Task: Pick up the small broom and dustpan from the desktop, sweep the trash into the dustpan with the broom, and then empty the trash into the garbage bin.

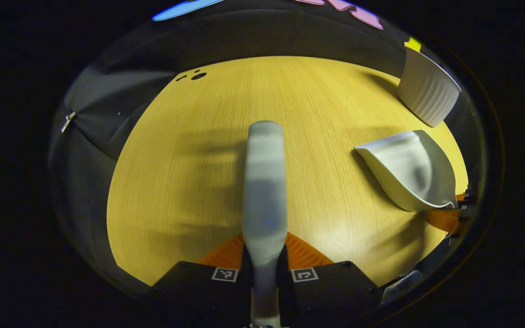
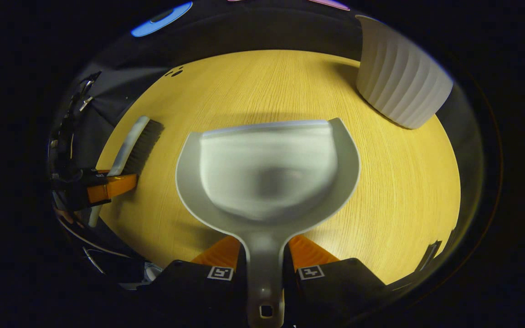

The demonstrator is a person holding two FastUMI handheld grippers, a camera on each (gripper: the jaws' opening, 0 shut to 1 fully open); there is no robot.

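Pinching the broom [image 1: 265, 182], left gripper [image 1: 265, 255] sees the dustpan [image 1: 408, 173] at three o'clock, pinched by right gripper [image 2: 265, 255].

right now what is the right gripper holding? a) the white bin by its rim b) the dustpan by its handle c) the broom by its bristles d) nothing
b: in the right gripper view the right gripper has both fingers closed on the handle of the dustpan, while the broom sits in the left gripper.

Grey dustpan [image 2: 267, 173], ribbed white bin [image 2: 401, 82], yellow wood-grain desktop [image 2: 404, 191].
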